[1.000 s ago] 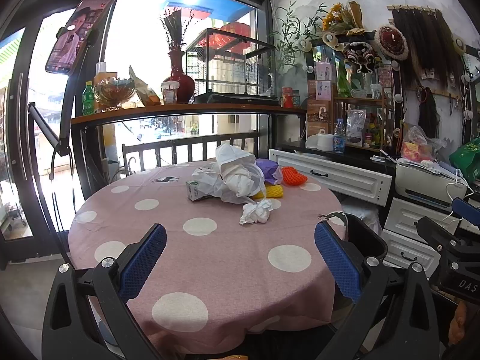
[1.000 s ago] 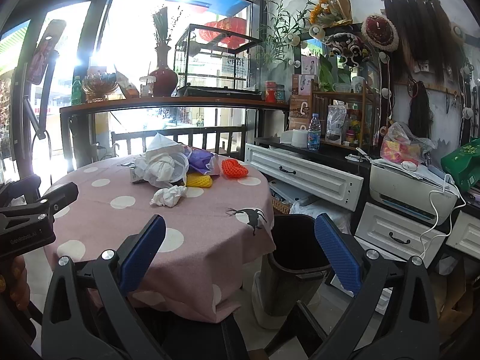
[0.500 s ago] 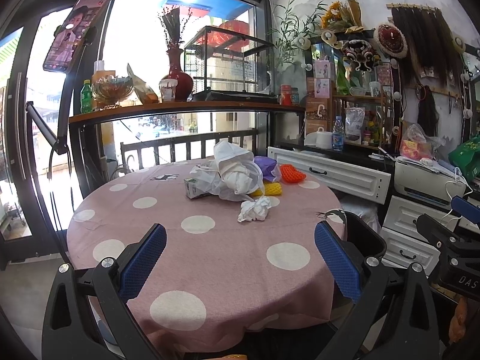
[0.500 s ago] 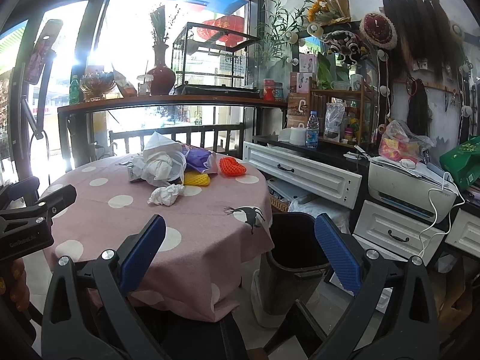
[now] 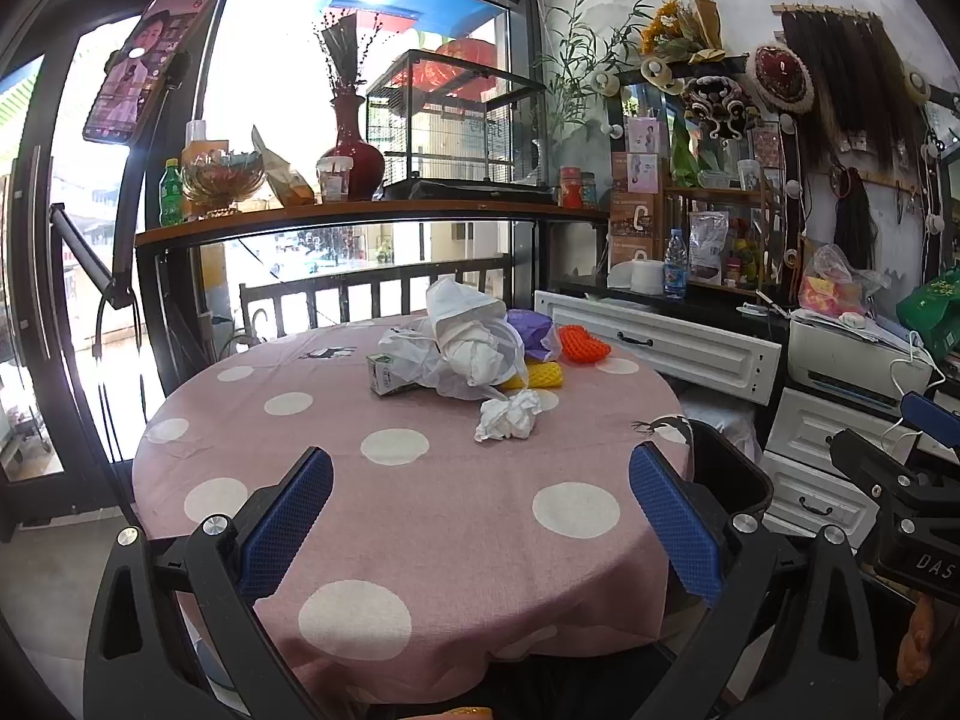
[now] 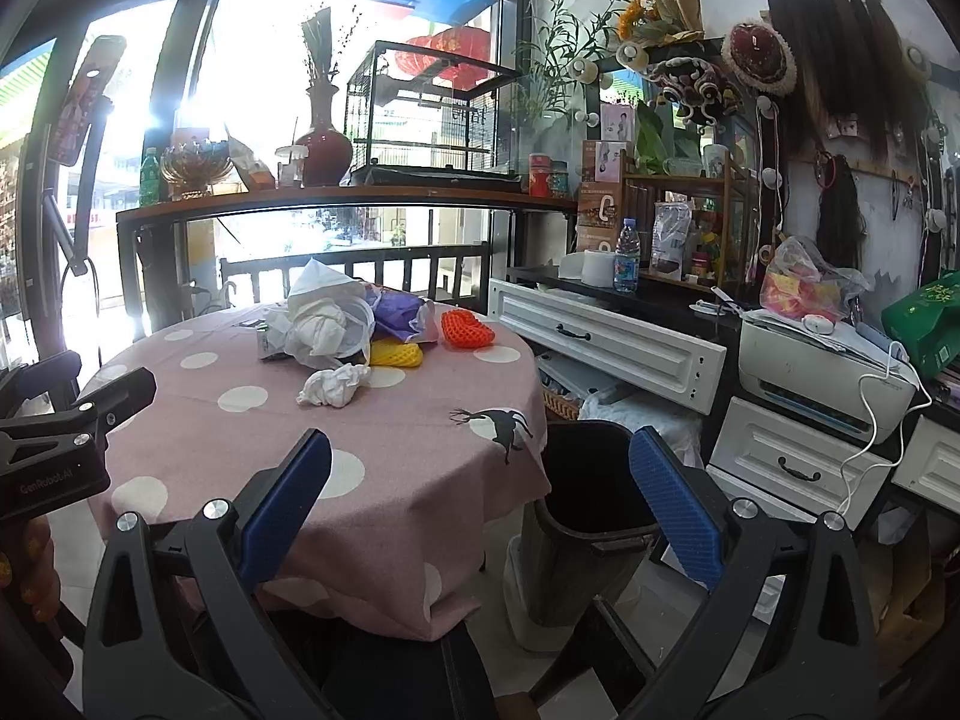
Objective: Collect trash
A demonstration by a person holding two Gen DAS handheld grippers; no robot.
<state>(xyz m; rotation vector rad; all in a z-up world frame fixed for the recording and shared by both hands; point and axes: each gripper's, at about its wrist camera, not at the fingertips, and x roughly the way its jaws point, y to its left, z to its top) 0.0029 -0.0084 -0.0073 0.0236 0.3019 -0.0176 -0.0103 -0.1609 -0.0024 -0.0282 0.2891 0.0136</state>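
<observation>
Pink polka-dot cloth covers the round table, the biggest thing before us, and at its right edge on the floor stands the dark bin, mouth up and with nothing showing inside it. Next in size is the heap of trash toward the far side of the table: a white plastic bag bunched over wrappers, a purple bag behind it, an orange foam net to its right, a yellow foam net tucked at its near edge, and a small carton on its left. Smallest, and nearest us, is the crumpled tissue, lying apart from the heap on bare cloth. We hold the left gripper and the right gripper low at the near rim, both with jaws spread wide and nothing between them. We judge the step in hand to be the first reach, and the tissue looks the sensible first pick: it sits alone, so we can bring one gripper down over it, set the fingers on either side, and close gently without snagging the cloth. The right gripper sits closer to the bin, so a short swing out over its mouth should serve for the drop.
</observation>
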